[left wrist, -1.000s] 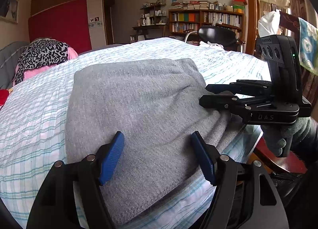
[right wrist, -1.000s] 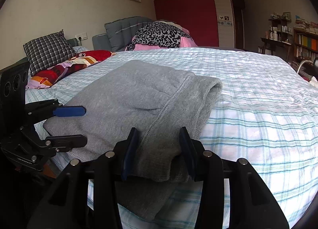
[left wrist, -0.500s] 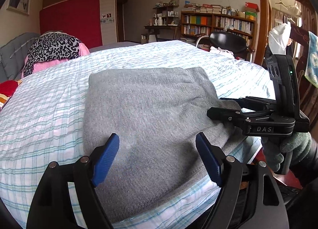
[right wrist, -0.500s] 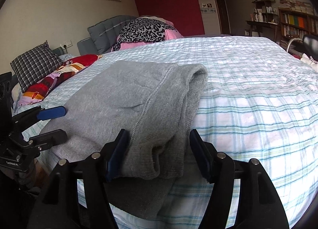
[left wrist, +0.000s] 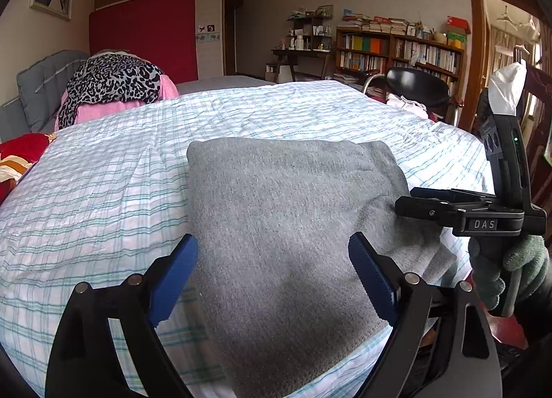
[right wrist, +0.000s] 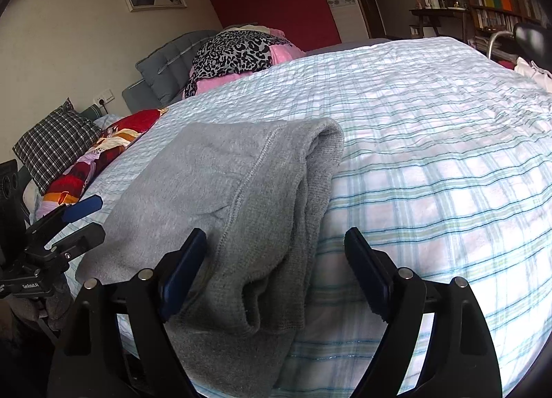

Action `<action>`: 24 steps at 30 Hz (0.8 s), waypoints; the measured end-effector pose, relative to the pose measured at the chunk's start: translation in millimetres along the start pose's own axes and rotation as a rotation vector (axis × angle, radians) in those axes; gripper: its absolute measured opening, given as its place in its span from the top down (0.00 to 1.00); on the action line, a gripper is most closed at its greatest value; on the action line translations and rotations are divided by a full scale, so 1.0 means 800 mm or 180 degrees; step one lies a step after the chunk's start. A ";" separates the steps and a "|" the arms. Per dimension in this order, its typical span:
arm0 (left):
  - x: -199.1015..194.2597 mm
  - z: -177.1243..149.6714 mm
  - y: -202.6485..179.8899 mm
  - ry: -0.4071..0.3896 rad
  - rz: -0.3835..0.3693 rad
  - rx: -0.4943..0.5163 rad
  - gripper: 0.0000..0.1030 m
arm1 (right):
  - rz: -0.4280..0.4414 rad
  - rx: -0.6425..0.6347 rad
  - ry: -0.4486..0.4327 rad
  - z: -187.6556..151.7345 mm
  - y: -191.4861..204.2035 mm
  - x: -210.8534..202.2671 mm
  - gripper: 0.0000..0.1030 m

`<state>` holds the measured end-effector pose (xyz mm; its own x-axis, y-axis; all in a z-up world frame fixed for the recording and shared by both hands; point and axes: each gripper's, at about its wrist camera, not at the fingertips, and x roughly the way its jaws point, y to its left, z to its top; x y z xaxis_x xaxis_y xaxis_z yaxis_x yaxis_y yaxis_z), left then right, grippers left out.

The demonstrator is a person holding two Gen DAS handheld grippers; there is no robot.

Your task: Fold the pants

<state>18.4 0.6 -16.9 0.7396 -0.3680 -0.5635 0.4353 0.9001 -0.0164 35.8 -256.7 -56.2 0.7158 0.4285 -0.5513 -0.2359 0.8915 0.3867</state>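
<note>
The grey pants (left wrist: 289, 225) lie folded in a thick rectangle on the near edge of the checked bed (left wrist: 103, 191); one end droops over the edge. In the right wrist view the pants (right wrist: 224, 197) show a seam and a rolled fold on their right side. My left gripper (left wrist: 272, 280) is open and empty, its blue pads either side of the pants' near edge, a little back from it. My right gripper (right wrist: 276, 270) is open and empty over the hanging corner. Each gripper shows in the other's view, the right one (left wrist: 407, 203) and the left one (right wrist: 86, 222).
A leopard-print and pink bundle (left wrist: 110, 87) lies at the head of the bed. A checked pillow (right wrist: 51, 149) and a red patterned quilt (right wrist: 103, 156) lie on the left. A black chair (left wrist: 417, 87) and bookshelves (left wrist: 396, 49) stand beyond the bed.
The right gripper opened and let go of the pants' edge. Both grippers drew back from the pants, which stay folded on the bed.
</note>
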 end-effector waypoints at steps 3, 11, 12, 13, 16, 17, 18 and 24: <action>0.002 0.009 0.014 0.0035 -0.0089 -0.0154 0.14 | 0.0101 0.0162 -0.0014 0.012 -0.008 0.000 0.19; 0.027 0.022 0.081 0.0324 -0.0429 -0.0973 0.14 | 0.0100 0.0350 0.0112 0.029 -0.021 0.018 0.19; 0.031 0.022 0.087 0.0364 -0.0432 -0.1026 0.14 | 0.0115 0.0376 0.0144 0.030 -0.023 0.022 0.18; 0.035 0.022 0.092 0.0405 -0.0466 -0.1064 0.14 | 0.0131 0.0410 0.0172 0.031 -0.025 0.027 0.17; 0.051 0.022 0.104 0.0546 -0.0586 -0.1163 0.14 | 0.0157 0.0449 0.0216 0.034 -0.026 0.036 0.15; 0.056 0.020 0.106 0.0588 -0.0633 -0.1191 0.14 | 0.0157 0.0439 0.0231 0.034 -0.025 0.038 0.14; 0.061 0.019 0.108 0.0639 -0.0681 -0.1221 0.14 | 0.0167 0.0433 0.0248 0.035 -0.024 0.039 0.14; 0.089 0.014 0.123 0.0851 -0.0967 -0.1409 0.14 | 0.0281 0.0467 0.0370 0.040 -0.027 0.052 0.13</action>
<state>119.5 60.2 -49.5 0.4358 -0.6042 -0.6671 0.3093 0.7966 -0.5194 92.0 -262.5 -63.8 0.6139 0.5258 -0.5888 -0.1901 0.8224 0.5362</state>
